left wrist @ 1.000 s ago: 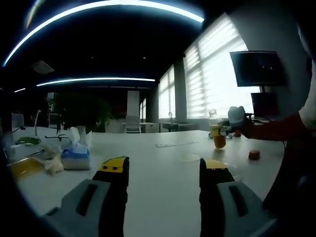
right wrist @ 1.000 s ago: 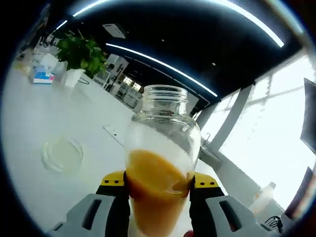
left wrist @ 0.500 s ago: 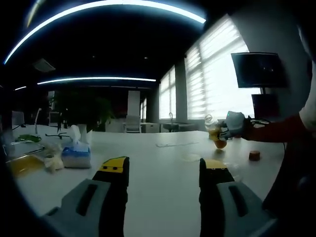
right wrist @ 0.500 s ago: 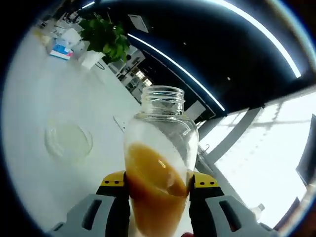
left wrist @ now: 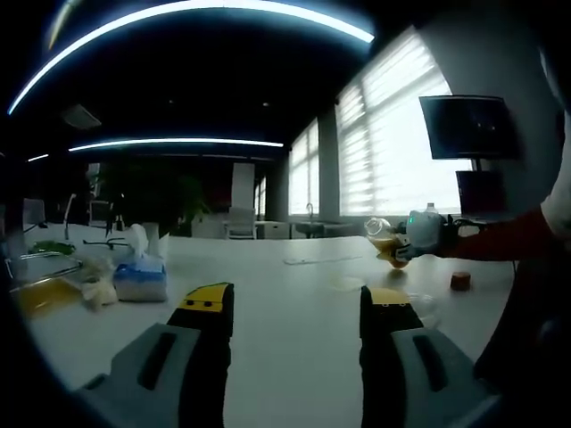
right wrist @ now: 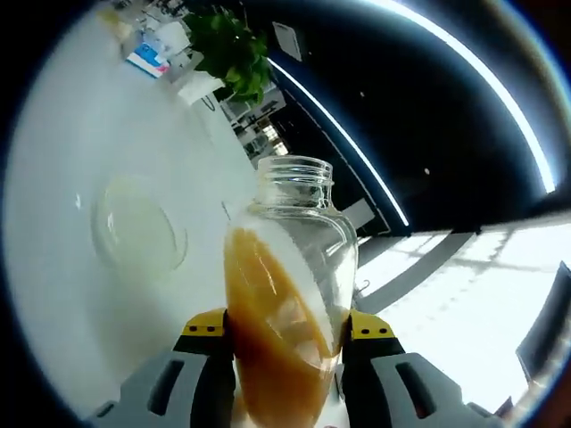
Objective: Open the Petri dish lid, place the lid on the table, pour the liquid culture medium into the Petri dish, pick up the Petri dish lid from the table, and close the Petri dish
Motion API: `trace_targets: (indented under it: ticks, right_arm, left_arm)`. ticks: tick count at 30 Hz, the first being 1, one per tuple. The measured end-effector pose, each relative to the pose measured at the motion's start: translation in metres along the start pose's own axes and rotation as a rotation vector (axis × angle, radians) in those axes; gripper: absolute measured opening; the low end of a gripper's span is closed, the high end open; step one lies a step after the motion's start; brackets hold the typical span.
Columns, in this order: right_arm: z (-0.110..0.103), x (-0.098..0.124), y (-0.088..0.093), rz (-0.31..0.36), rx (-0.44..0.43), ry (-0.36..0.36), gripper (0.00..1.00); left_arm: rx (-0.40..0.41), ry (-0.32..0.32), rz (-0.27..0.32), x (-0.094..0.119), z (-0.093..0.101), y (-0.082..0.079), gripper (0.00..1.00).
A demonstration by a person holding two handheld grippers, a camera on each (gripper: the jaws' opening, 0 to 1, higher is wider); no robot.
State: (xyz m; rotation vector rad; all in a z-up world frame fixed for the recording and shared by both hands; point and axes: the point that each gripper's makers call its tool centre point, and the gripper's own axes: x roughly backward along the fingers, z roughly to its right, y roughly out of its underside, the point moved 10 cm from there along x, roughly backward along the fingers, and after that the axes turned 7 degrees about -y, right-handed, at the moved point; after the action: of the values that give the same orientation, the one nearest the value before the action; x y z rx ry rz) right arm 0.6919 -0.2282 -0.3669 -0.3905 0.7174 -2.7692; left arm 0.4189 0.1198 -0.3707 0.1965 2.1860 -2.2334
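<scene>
Pouring well means tipping the bottle (right wrist: 285, 303), clamped in the right gripper (right wrist: 284, 348), slowly until its mouth sits over the open Petri dish (right wrist: 138, 227) on the white table (right wrist: 53, 178), to its left. The left gripper (left wrist: 294, 312) hangs wide and empty nearer the person; a tissue box (left wrist: 141, 278) stands far left.

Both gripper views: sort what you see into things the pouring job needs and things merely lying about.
Needed: clear glass bottle of orange liquid, tilted, held by the right gripper; clear round Petri dish on the white table.

Lying about: tissue box; green potted plant; small brown cap; dark wall monitor.
</scene>
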Motion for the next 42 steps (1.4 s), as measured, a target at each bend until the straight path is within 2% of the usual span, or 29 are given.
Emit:
trace_targets:
  ticks: [15,26,29,42]
  right_arm:
    - [-0.015,-0.013,0.000,-0.007,0.158,-0.030,0.42]
    - [-0.021,-0.020,0.001,-0.007,0.222,-0.048,0.42]
    - [-0.025,-0.021,0.001,-0.007,0.249,-0.052,0.42]
    - [-0.034,-0.023,-0.001,-0.015,0.321,-0.071,0.42]
  left_arm:
    - [0.001,0.002,0.005,-0.002,-0.001,-0.002,0.48]
    - [0.010,-0.001,0.004,-0.002,-0.003,0.000,0.48]
    - [0.037,0.005,0.012,-0.001,-0.003,-0.002,0.48]
    - [0.036,-0.003,0.017,0.000,-0.005,-0.003,0.48]
